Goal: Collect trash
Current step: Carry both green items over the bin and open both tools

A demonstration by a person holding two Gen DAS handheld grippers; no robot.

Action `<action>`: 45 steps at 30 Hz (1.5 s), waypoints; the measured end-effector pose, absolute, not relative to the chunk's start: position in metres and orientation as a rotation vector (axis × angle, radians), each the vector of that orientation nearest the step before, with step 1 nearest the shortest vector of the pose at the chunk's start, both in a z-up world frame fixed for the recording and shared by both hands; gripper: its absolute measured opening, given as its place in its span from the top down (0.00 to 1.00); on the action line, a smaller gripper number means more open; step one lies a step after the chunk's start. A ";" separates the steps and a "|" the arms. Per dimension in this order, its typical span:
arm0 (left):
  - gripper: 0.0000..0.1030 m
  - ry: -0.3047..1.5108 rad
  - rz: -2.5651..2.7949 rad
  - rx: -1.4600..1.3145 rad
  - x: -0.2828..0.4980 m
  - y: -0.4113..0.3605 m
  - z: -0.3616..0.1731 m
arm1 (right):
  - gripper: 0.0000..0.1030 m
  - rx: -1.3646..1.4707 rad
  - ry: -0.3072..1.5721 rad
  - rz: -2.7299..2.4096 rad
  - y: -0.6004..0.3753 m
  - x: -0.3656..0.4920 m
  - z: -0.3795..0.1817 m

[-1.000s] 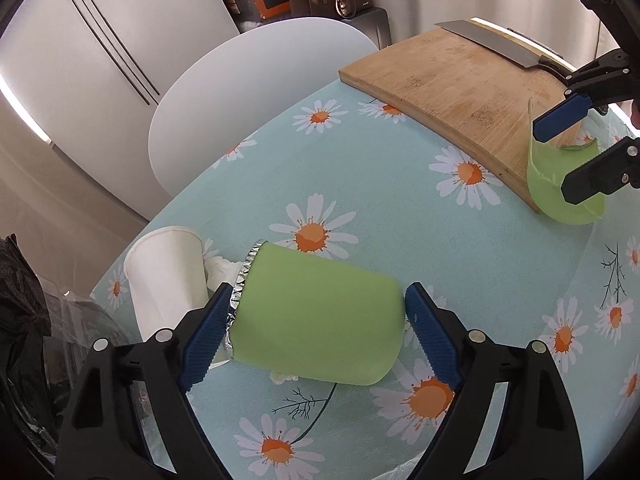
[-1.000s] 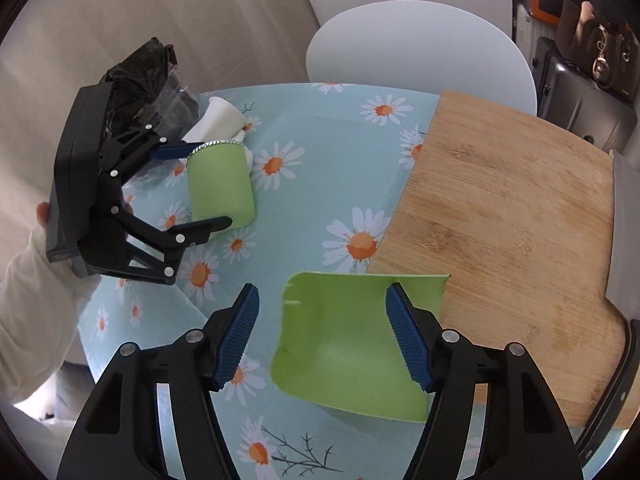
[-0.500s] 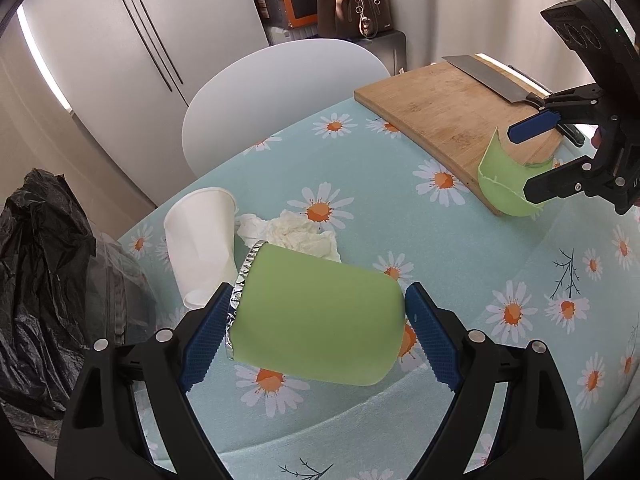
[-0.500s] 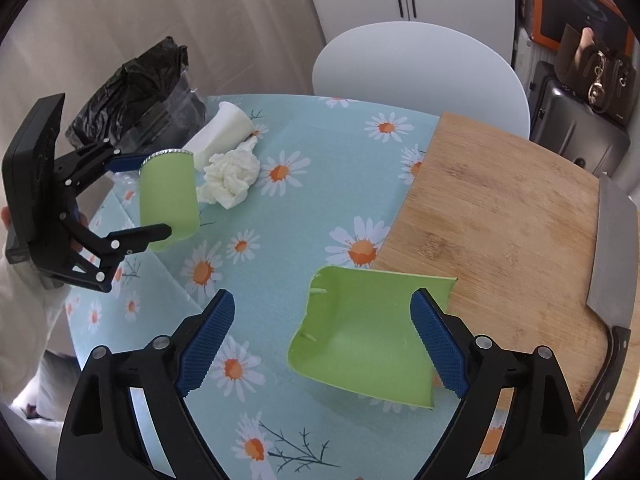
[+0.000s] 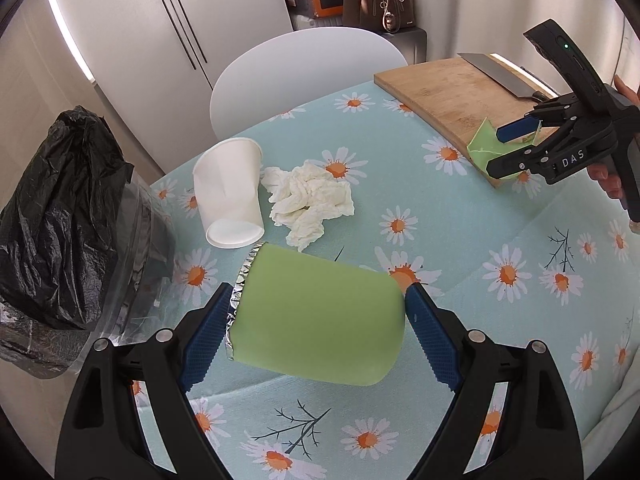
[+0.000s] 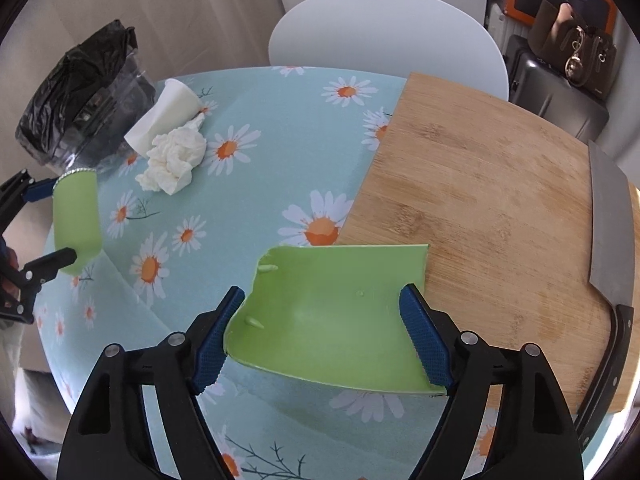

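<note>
Left gripper (image 5: 320, 320) clamps a smooth, foil-rimmed green cup (image 5: 316, 320) at lower centre; right gripper (image 6: 326, 328) pinches a curved green plastic shard (image 6: 336, 320).

the green cup (image 5: 320, 320) hides the tabletop (image 5: 460, 220) beneath it, and its foil-rimmed mouth faces left, so the inside cannot be seen. the left claw (image 5: 316, 332) is cut off by the near edge. in the right wrist view the green scrap (image 6: 336, 320) covers the cutting board's (image 6: 500, 200) near-left corner, and the knife (image 6: 608, 224) handle runs under the right claw's (image 6: 324, 332) arm. the black bag's (image 5: 52, 220) contents stay hidden.
</note>
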State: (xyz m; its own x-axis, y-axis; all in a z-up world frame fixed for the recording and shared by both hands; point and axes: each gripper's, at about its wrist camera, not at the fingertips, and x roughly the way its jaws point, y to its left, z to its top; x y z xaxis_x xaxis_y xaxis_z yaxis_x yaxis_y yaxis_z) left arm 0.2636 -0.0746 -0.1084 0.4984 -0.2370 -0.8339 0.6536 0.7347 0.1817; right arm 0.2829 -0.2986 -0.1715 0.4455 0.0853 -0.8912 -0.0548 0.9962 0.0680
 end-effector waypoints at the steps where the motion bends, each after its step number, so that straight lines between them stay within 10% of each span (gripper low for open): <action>1: 0.18 0.900 -0.565 0.515 0.262 -0.072 -0.108 | 0.30 0.027 1.109 0.088 -0.298 0.283 -0.171; 45: 0.18 0.671 -0.325 0.279 0.224 0.086 0.022 | 0.34 -0.097 0.714 0.455 -0.118 0.275 -0.013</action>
